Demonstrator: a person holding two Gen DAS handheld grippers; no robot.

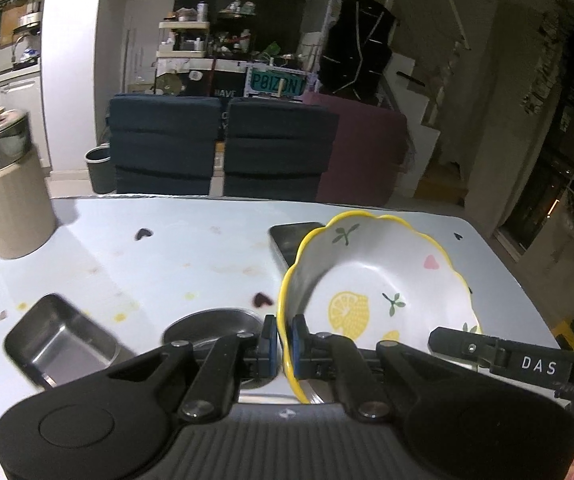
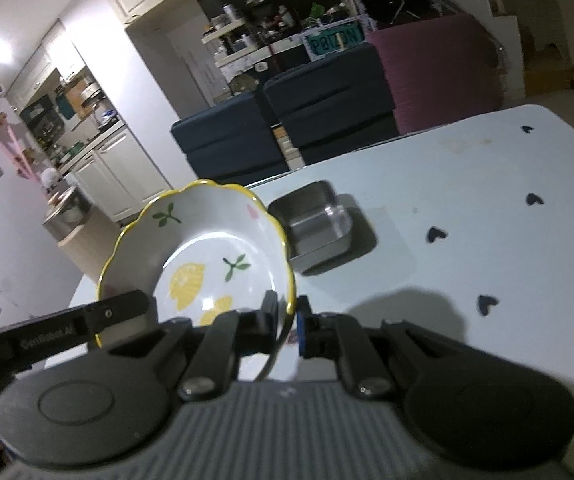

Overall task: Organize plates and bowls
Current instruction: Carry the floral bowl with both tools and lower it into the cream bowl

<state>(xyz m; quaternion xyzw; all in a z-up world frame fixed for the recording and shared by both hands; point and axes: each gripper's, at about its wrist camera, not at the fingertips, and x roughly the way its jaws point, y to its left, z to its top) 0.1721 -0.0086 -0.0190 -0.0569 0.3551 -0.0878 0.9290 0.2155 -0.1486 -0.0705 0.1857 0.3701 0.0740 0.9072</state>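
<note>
On your table (image 1: pixel 127 240): 2 grippers, left (image 1: pixel 284 338) and right (image 2: pixel 287 322), pinch 1 lemon bowl (image 1: pixel 371 280) by opposite rims; steel tray (image 1: pixel 59 344), canister (image 1: pixel 7 184), dark phone (image 1: pixel 287 240) nearby.

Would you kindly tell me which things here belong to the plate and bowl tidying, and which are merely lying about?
Part of the job:
lemon bowl, gripped by both grippers
steel tray
second steel tray
round steel dish

Lying about:
lidded canister
dark chairs
bin
</note>
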